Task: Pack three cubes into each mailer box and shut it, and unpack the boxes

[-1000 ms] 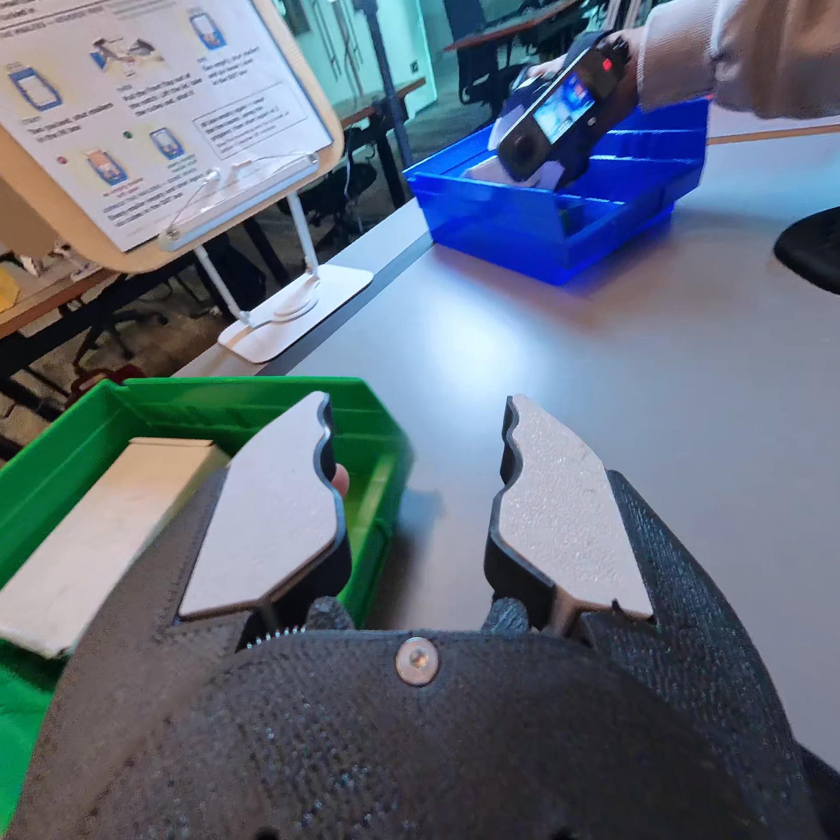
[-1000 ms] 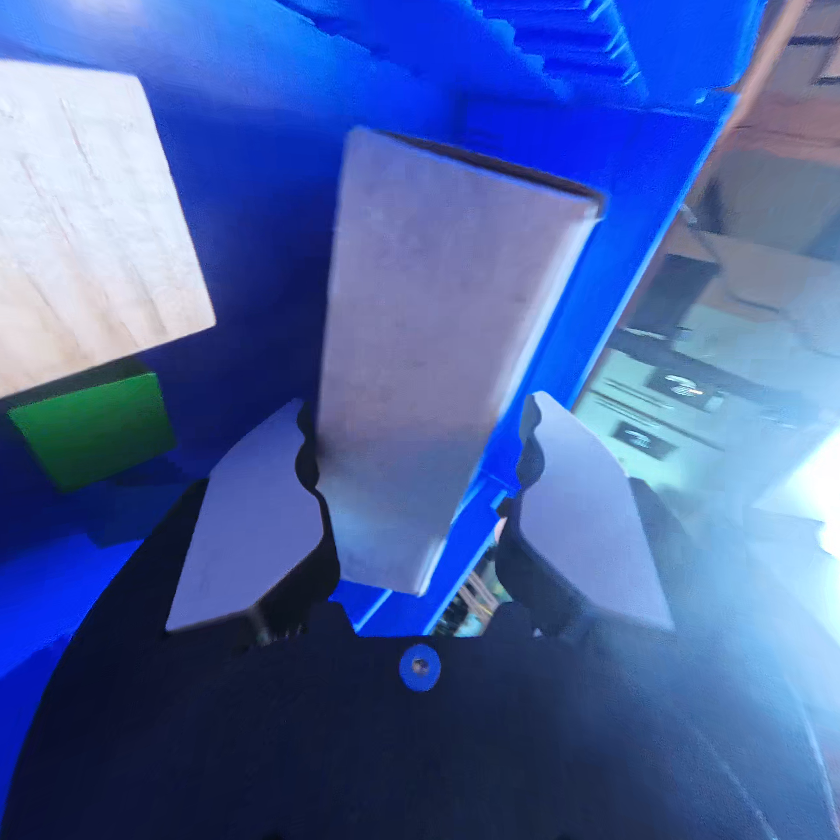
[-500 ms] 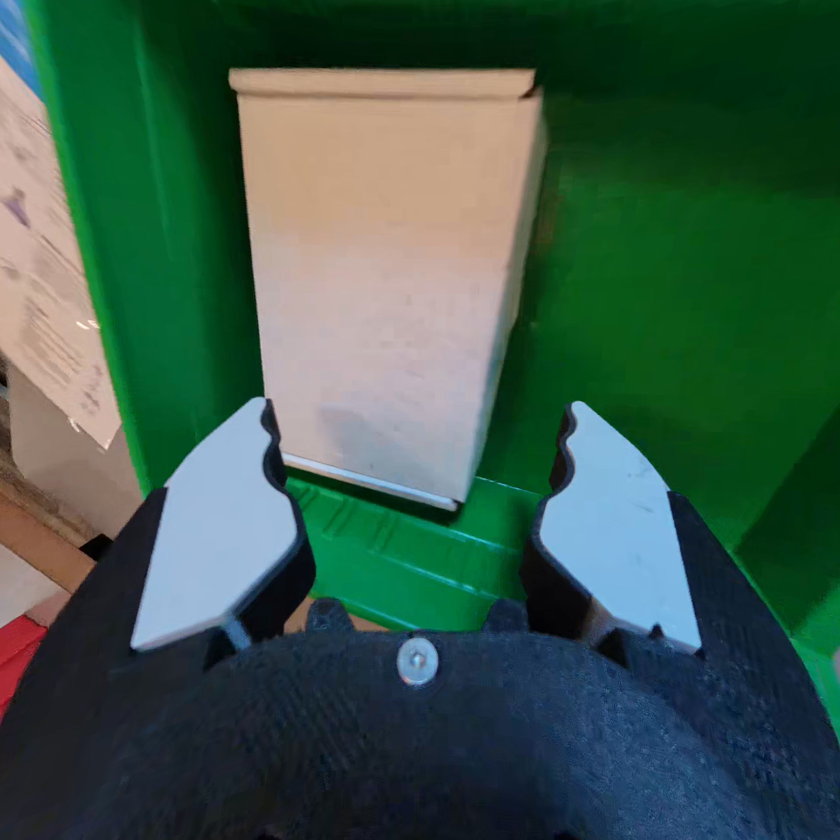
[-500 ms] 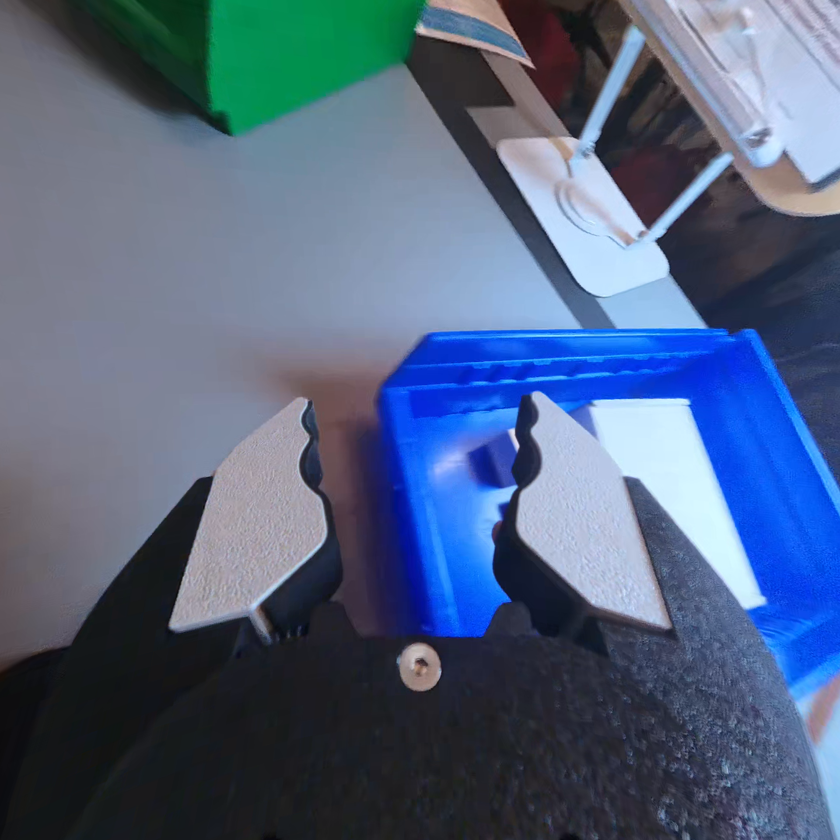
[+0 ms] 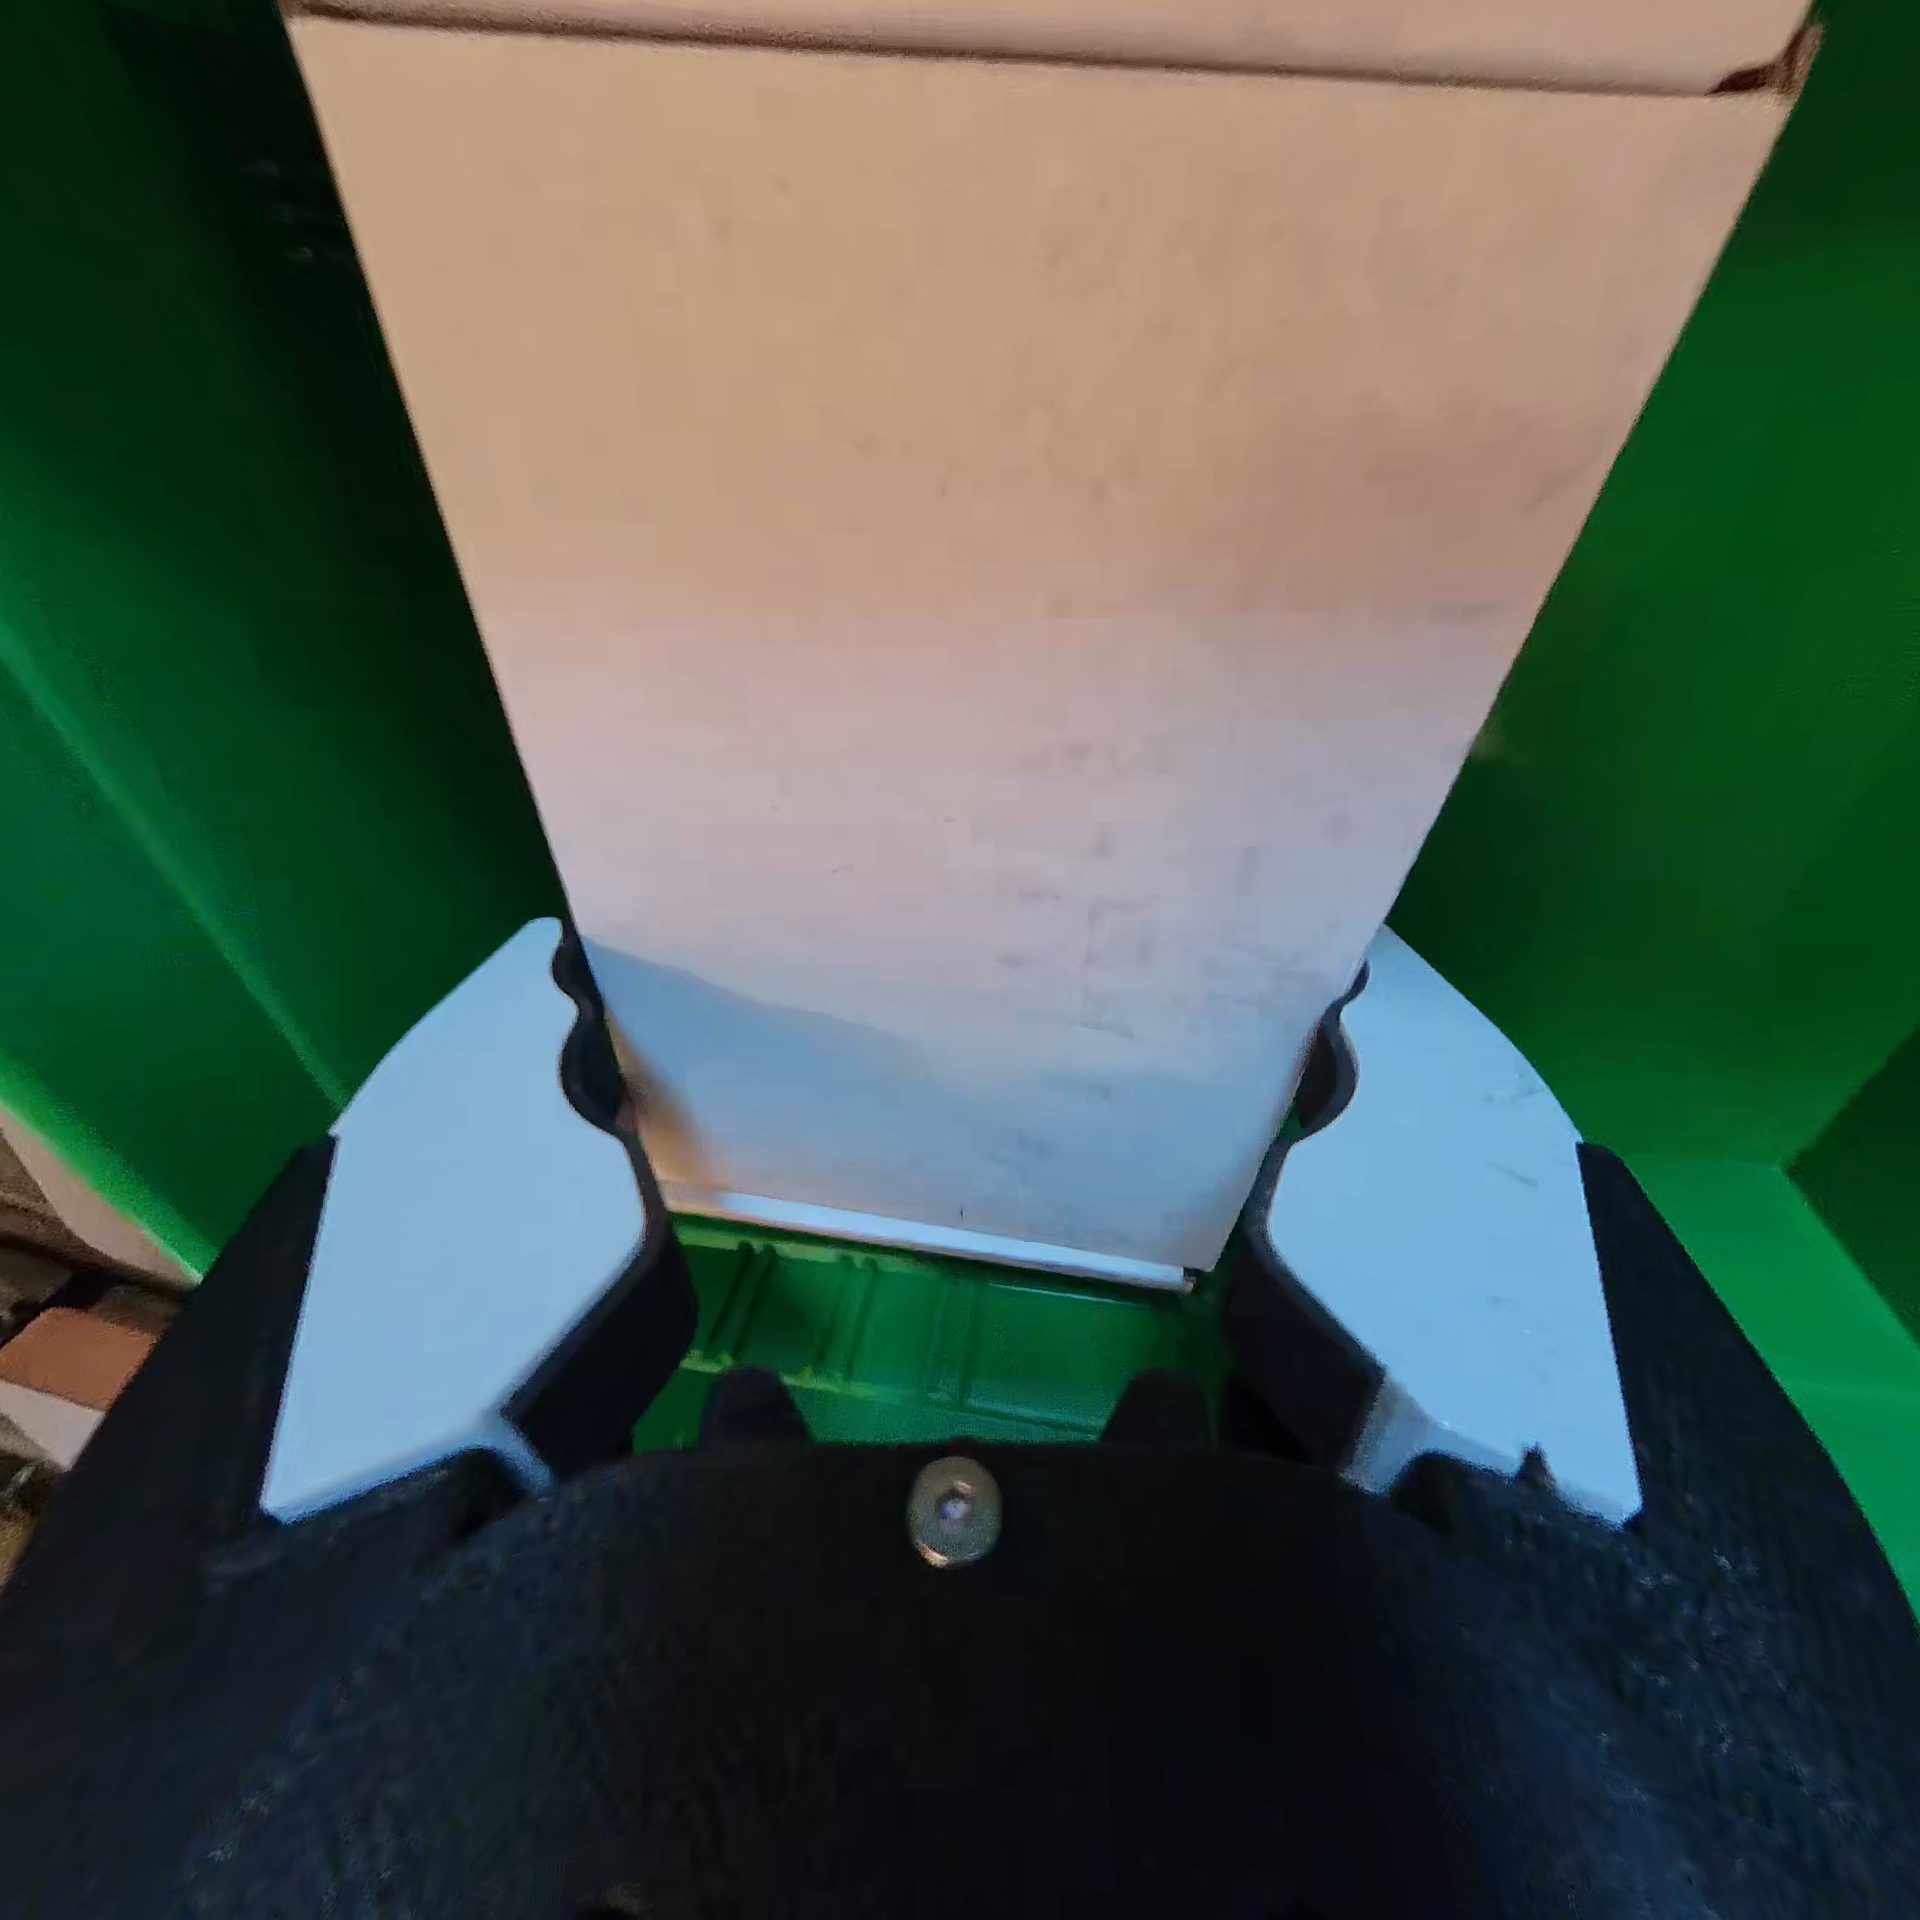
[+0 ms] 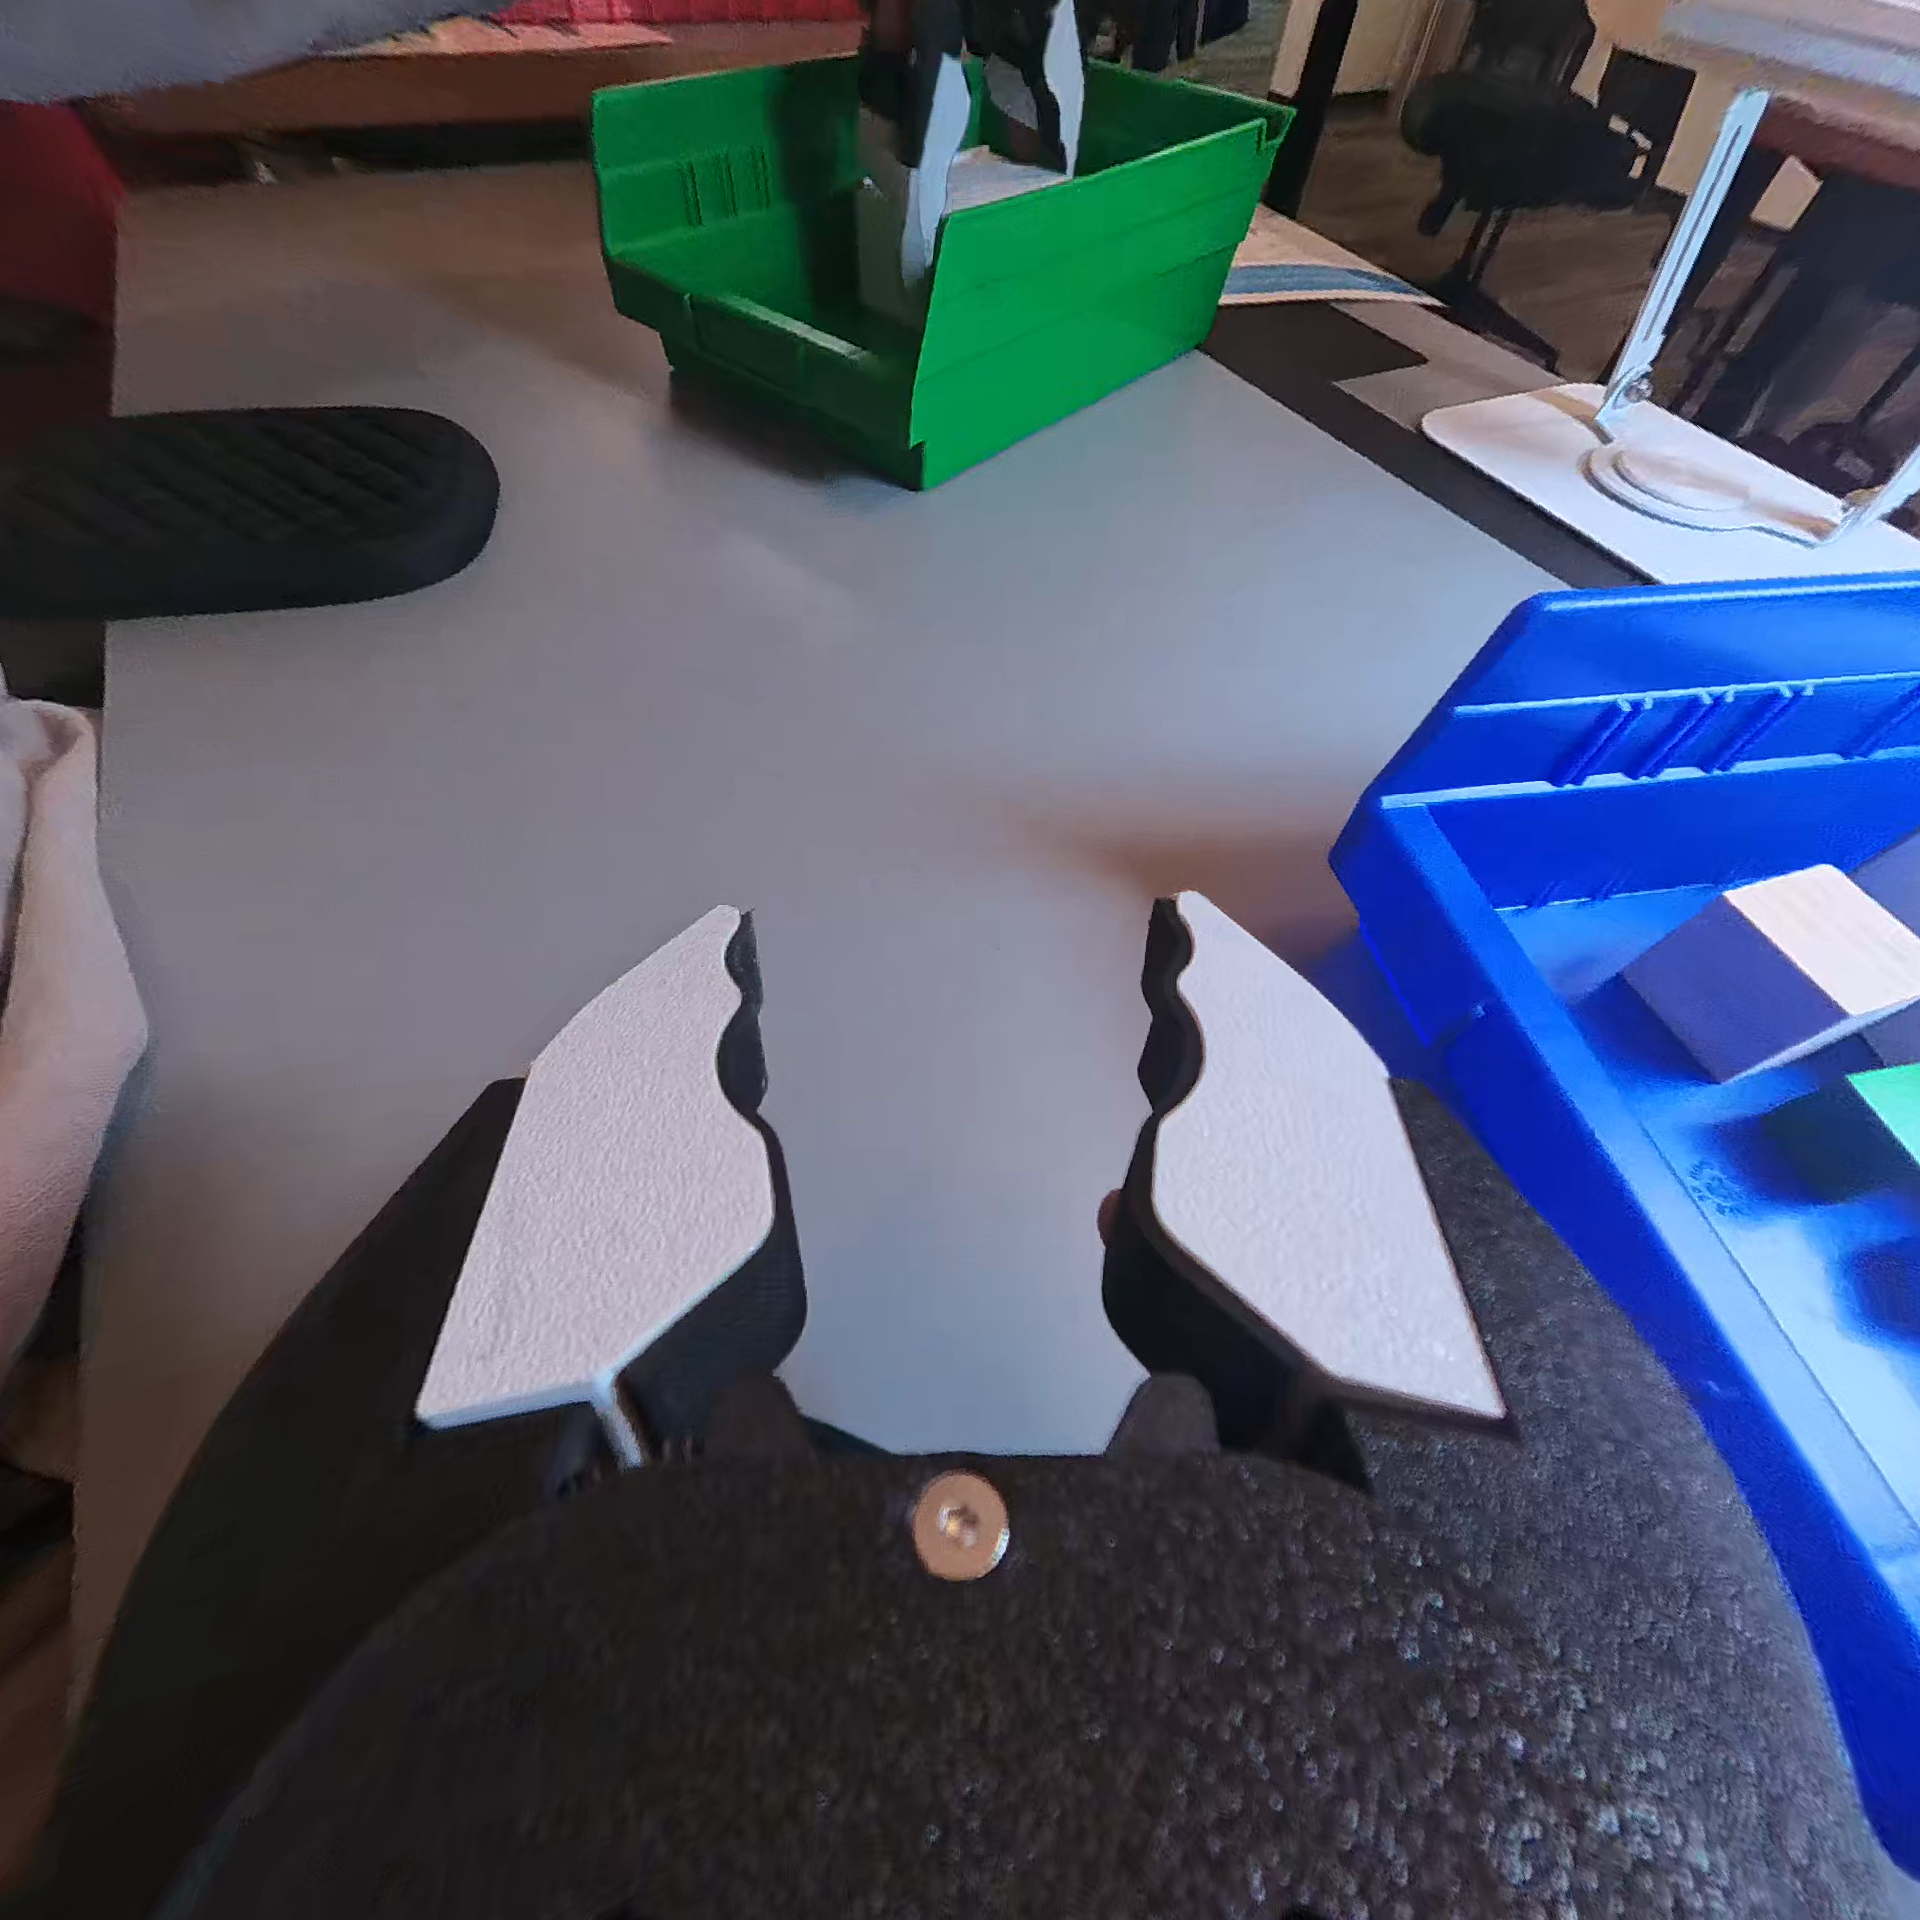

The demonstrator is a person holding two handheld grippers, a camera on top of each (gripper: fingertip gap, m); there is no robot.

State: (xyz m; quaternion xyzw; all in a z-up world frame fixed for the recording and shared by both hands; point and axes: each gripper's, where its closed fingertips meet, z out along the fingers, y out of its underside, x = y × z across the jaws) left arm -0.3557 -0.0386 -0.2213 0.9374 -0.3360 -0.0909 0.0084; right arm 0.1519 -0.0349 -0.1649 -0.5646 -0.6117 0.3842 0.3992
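My left gripper (image 5: 961, 997) is down inside the green bin (image 5: 208, 623). Its open jaws straddle the near end of a shut white mailer box (image 5: 935, 520), with the fingers close against its two sides. My right gripper (image 6: 951, 935) is open and empty, low over the grey table (image 6: 727, 727), just left of the blue bin (image 6: 1714, 644). In that bin lie another white mailer box (image 6: 1808, 945) and a green cube (image 6: 1886, 1112). The right wrist view also shows the green bin (image 6: 1070, 291) far across the table, with the left gripper (image 6: 997, 135) in it.
A black oval pad (image 6: 239, 509) lies on the table at the left. A document stand's white base (image 6: 1621, 488) sits at the table's far right edge. A light sleeve (image 6: 52, 987) shows at the left. Chairs and desks stand beyond the table. One gripper's finger ends stand about 50 cm off the other's. My right gripper's tips are some 20 cm from the green cube (image 6: 1886, 1112).
My left gripper swung from the table into the green bin, opened wider and closed in on the mailer box. My right gripper let go of its box in the blue bin and backed out.
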